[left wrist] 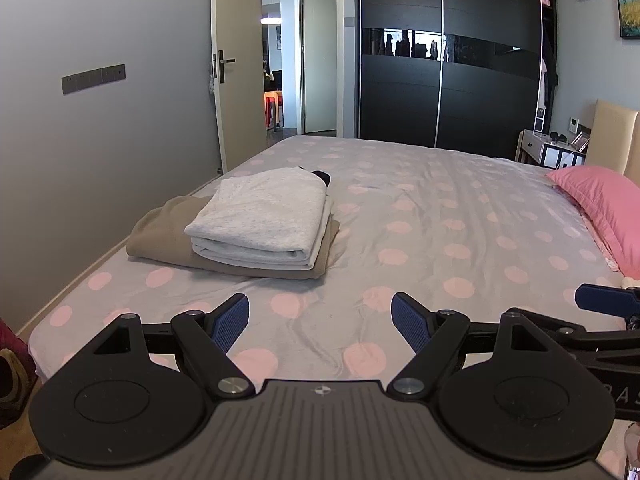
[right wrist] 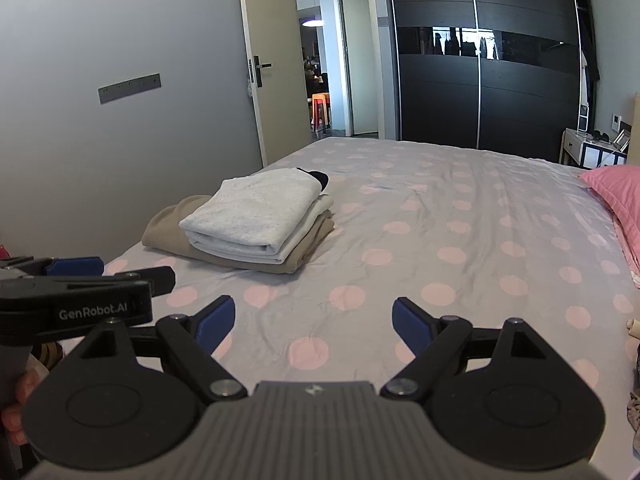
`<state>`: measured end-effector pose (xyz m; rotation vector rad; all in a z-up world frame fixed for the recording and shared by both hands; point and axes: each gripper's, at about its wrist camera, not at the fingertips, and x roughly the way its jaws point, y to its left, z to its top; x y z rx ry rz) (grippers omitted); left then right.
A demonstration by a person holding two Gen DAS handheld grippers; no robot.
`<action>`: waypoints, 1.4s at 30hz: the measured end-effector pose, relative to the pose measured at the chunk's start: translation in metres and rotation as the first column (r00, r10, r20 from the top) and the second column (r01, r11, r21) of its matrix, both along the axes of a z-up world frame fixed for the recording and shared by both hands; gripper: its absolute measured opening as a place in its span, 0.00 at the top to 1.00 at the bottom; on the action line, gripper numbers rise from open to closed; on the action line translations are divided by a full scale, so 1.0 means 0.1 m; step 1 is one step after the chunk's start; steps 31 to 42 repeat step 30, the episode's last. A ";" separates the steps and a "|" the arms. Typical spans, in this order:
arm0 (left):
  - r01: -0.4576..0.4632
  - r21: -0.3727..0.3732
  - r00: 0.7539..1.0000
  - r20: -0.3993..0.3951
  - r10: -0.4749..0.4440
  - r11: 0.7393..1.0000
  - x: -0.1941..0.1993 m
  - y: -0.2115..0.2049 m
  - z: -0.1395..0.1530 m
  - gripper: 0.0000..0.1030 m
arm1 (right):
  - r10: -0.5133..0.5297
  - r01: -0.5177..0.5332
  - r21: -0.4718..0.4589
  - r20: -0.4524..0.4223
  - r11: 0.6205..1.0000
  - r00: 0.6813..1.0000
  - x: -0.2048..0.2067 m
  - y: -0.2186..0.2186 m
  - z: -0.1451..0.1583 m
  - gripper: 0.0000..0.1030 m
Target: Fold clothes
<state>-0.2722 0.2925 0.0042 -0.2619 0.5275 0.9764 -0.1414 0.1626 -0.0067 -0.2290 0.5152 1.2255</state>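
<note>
Both tongs (left wrist: 320, 322) (right wrist: 313, 324) gape, folded clothes (left wrist: 256, 220) ahead-left.

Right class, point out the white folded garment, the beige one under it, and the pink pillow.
white folded garment (left wrist: 260, 216): left wrist view, middle of its top face.
beige garment (left wrist: 160, 228): left wrist view, exposed left part.
pink pillow (right wrist: 616, 192): right wrist view, upper surface.

Home bedroom: bed (left wrist: 440, 208), pink pillow (left wrist: 600, 200), dark sliding wardrobe (left wrist: 448, 80).

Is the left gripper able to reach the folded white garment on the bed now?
Probably yes: the left gripper is open, and only bare sheet lies before the white garment.
</note>
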 end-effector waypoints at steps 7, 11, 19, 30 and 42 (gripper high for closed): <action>0.006 -0.001 1.000 0.001 -0.006 1.000 -0.01 0.01 -0.01 0.24 | 0.013 -0.013 -0.006 0.009 1.000 1.000 -0.05 0.00 0.00 0.15; 0.008 -0.003 1.000 0.000 -0.008 1.000 0.00 0.00 -0.01 0.24 | 0.012 -0.011 -0.010 0.013 1.000 1.000 -0.05 0.00 0.00 0.15; 0.008 -0.002 1.000 0.002 -0.008 1.000 0.00 -0.01 -0.02 0.24 | 0.010 -0.010 -0.019 0.026 1.000 1.000 -0.08 0.02 0.01 0.15; 0.007 0.011 1.000 0.000 -0.007 1.000 0.00 -0.02 0.01 0.24 | 0.013 -0.012 -0.022 0.024 1.000 1.000 -0.06 0.02 0.01 0.15; 0.007 0.011 1.000 0.000 -0.007 1.000 0.00 -0.02 0.01 0.24 | 0.013 -0.012 -0.022 0.024 1.000 1.000 -0.06 0.02 0.01 0.15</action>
